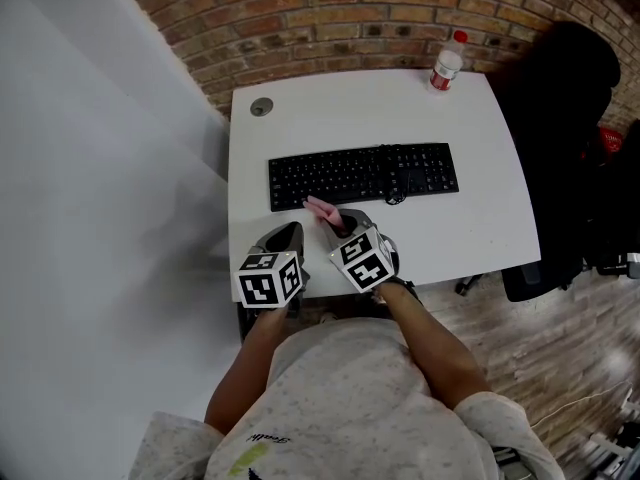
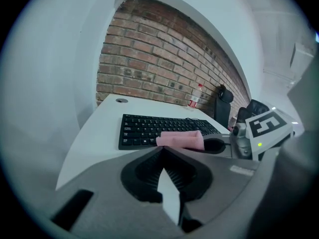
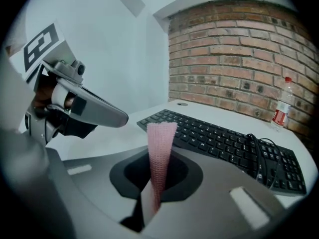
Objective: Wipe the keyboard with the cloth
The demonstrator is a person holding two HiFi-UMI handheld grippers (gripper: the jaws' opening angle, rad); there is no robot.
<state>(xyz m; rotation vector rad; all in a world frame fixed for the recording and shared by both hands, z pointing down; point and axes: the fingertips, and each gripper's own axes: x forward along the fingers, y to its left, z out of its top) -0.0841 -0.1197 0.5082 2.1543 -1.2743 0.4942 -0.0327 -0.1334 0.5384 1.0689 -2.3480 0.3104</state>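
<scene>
Your right gripper [image 1: 333,224] is clamped on the pink knitted cloth [image 3: 160,148]. Jaws pinch its lower end; the rest sticks out past the tips as a narrow folded strip. In head view the cloth's free end sits at the front edge of the black flat keyboard [image 1: 362,175], towards its left end. Touching or just above it, can't tell.

Your left gripper [image 1: 286,238] is just beside the right one, on its left, over the near edge of the white table [image 1: 480,218]. Its jaws are closed tip to tip w/ nothing between them.

The keyboard lies across the table's middle, roughly parallel to the near edge, w/ a black cable [image 3: 256,151] looped over its right part. A clear plastic bottle [image 1: 446,63] w/ red cap & label stands upright at the far right corner, well apart from the keyboard. There's a round grey grommet [image 1: 261,107] near the far left corner. A red-brown brick wall [image 1: 330,18] is behind the table, & a black office chair [image 1: 560,138] is at the table's right.
</scene>
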